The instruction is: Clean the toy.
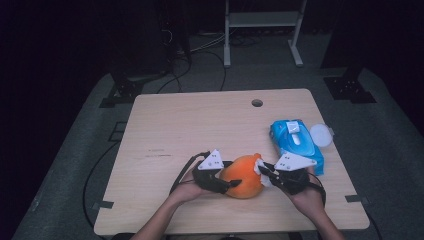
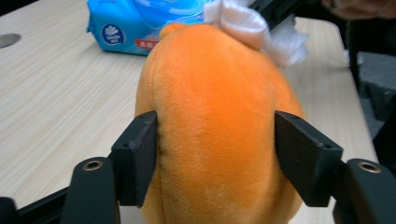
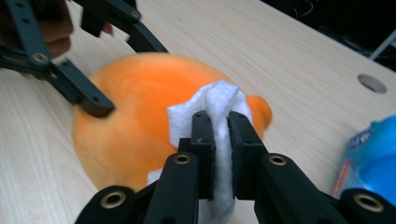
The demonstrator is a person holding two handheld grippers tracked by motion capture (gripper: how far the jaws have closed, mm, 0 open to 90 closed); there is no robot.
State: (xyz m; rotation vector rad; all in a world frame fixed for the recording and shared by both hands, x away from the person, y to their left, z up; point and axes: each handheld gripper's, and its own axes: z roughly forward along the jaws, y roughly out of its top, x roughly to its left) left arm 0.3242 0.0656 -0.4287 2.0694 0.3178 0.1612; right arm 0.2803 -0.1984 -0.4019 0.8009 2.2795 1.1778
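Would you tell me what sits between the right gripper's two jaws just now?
A folded white wipe, pinched by the right gripper against the orange plush toy, as its own view shows.

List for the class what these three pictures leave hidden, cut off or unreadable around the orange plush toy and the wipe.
- Round orange plush toy: underside cut off by the bottom edge of the left gripper view.
- Crumpled white wipe: lower end hidden behind the right tool in the right gripper view.
- Blue plastic pack of wipes: label print too small in the high view; cut off by the right edge in the right gripper view.
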